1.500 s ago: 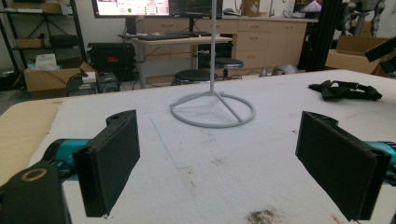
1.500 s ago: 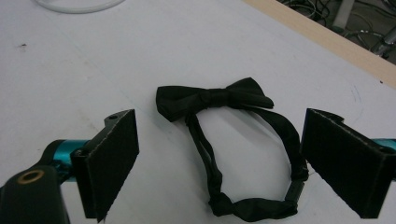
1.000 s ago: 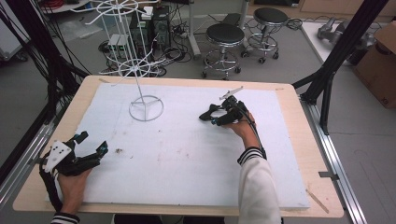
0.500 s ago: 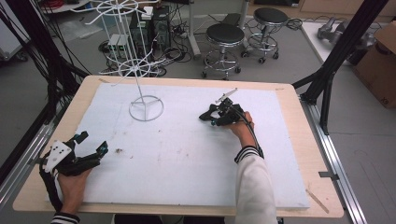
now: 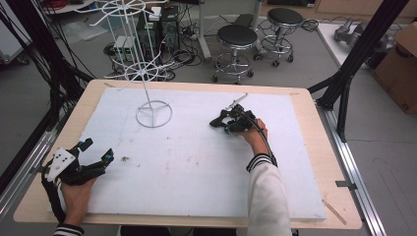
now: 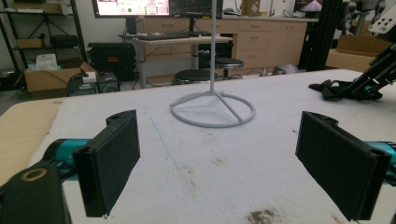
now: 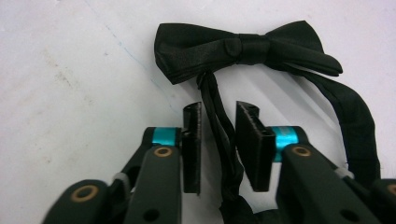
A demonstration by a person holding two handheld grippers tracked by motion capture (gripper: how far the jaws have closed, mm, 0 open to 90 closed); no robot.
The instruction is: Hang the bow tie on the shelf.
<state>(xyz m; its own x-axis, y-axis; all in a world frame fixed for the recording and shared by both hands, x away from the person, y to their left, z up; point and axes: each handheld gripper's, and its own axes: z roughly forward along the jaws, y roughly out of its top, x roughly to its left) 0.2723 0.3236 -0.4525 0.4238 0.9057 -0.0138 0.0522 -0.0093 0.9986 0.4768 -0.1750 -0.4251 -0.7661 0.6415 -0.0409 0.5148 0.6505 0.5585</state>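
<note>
bow tie [image 7: 243,49]: black satin, soft and light, looks slippery; we judge it will flop and drape the moment we lift it, nothing fragile.
strap [image 7: 219,116]: thin doubled band running from under the bow straight back between our right jaws; a second loop curves round to the right of the gripper.
where to grab: we'd take the strap where it sits now, or the knot just ahead of the fingertips. The knot is the thickest part, so less chance of slipping out.
right gripper [image 7: 218,119]: jaws have just been closing and stand narrow, strap between them. Small gaps show on both sides, so we read it as not yet pinched.
right hand [image 5: 251,132]: low on the foam sheet [image 5: 196,162], gripper lying near flat, pointing away from us, wrist extended.
left gripper [image 6: 233,154]: jaws spread wide, nothing between them, parked low over the sheet.
rack [image 6: 212,109]: white wire stand, ring base ahead of the left gripper; bow tie lies well off to the right of that.
risk: satin strap may slide through if the pads close on one layer only.
</note>
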